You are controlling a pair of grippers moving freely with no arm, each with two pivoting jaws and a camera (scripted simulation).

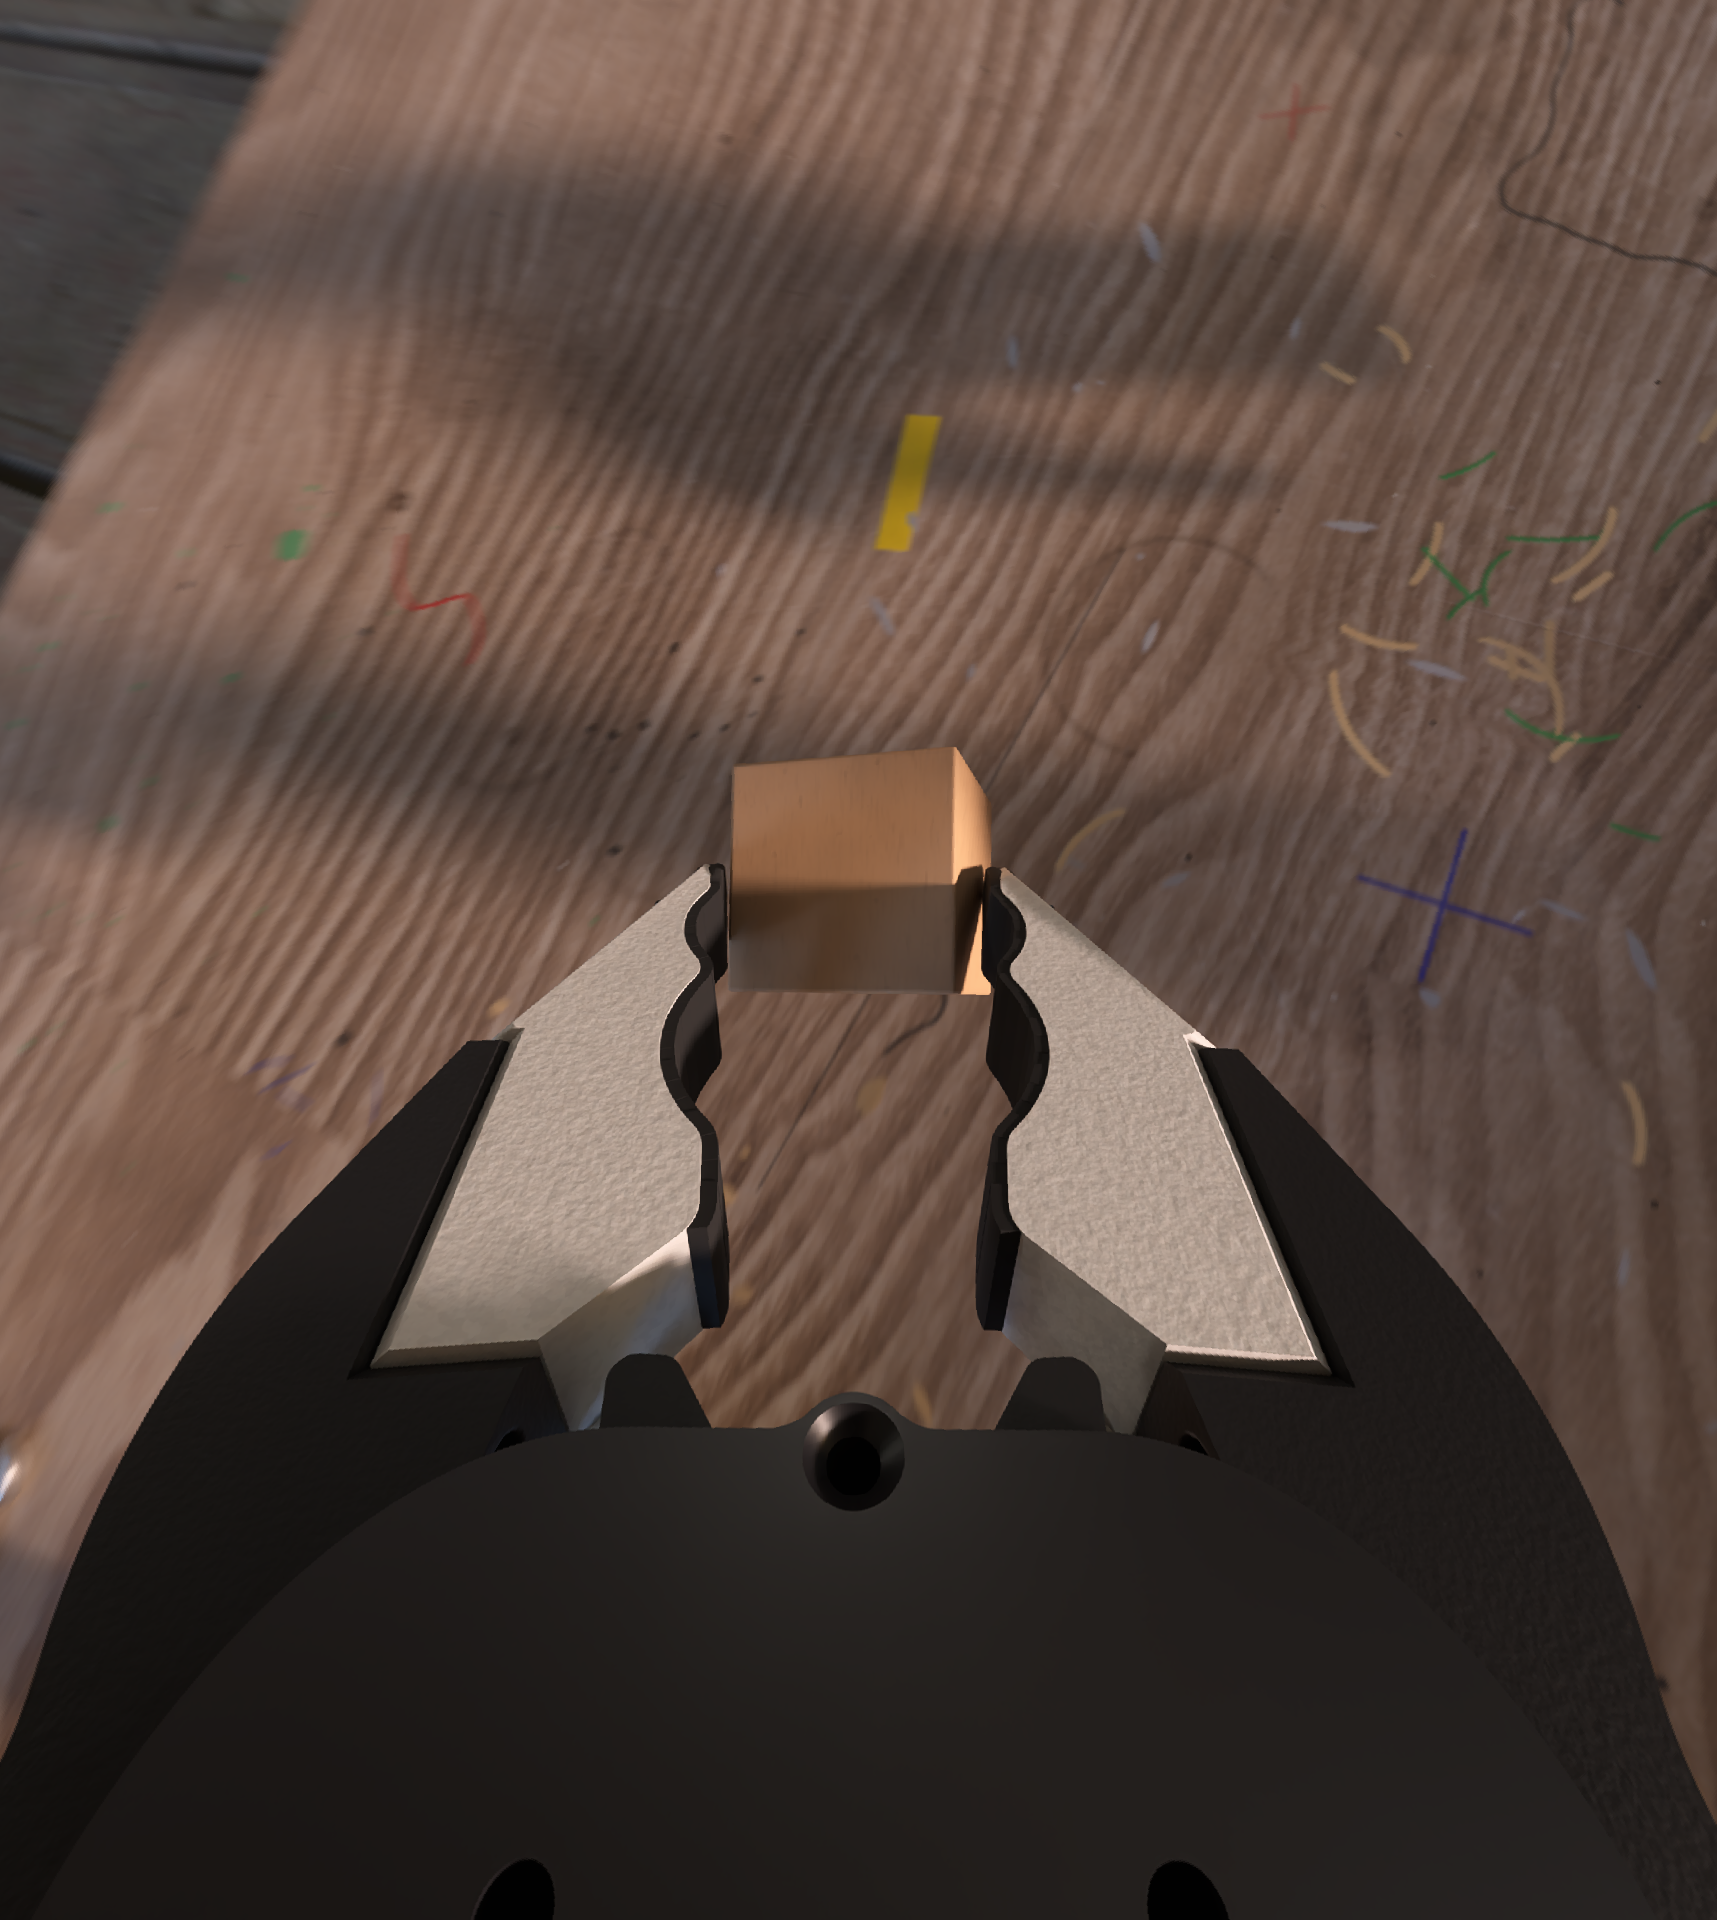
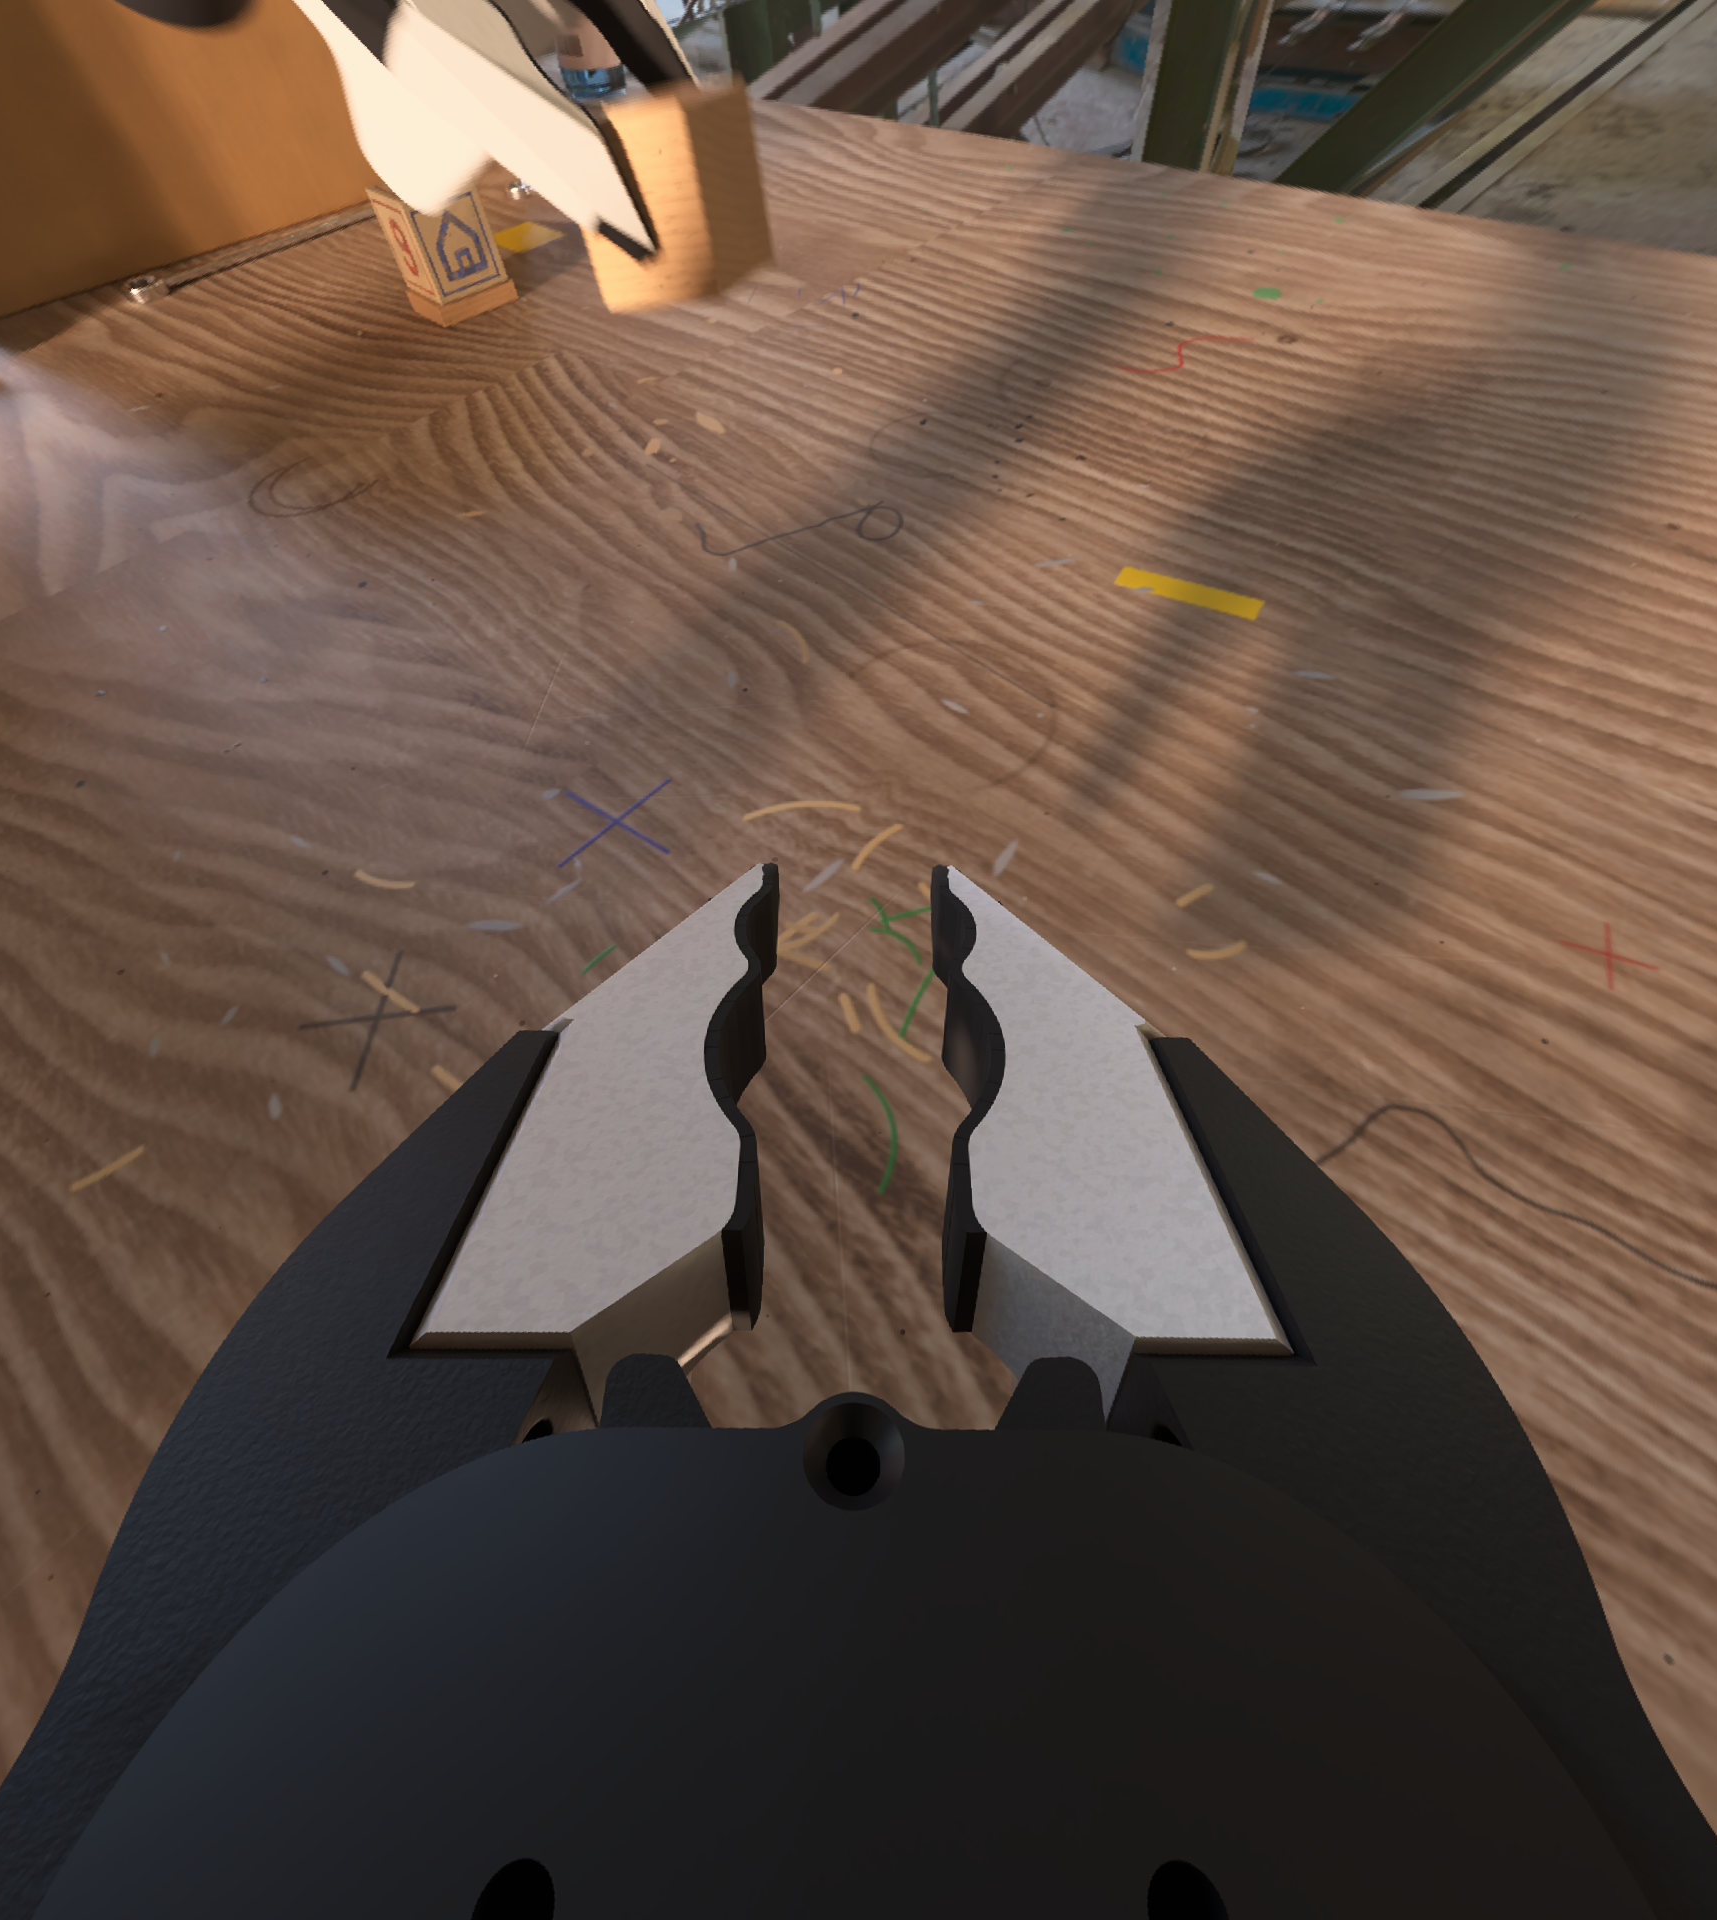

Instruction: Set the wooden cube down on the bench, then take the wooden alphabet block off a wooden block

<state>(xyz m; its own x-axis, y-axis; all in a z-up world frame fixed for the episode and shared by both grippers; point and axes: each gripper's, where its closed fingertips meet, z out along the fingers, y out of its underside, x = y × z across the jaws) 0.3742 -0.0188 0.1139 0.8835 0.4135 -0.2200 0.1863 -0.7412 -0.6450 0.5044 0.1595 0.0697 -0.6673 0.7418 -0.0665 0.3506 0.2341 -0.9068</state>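
Left fingers point(image 1: 729, 914) pinch the wooden cube point(image 1: 854, 873) above the bench point(image 1: 521, 520); right fingers point(image 2: 755, 914) hover parted, empty.

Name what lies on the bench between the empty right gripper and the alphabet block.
Right wrist view: between the right gripper and the wooden alphabet block the bench is bare apart from shavings and pen marks, including a blue cross.

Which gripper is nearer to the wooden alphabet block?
Left. The left gripper, holding the wooden cube, hangs just beside the wooden alphabet block; the right gripper is far across the bench.
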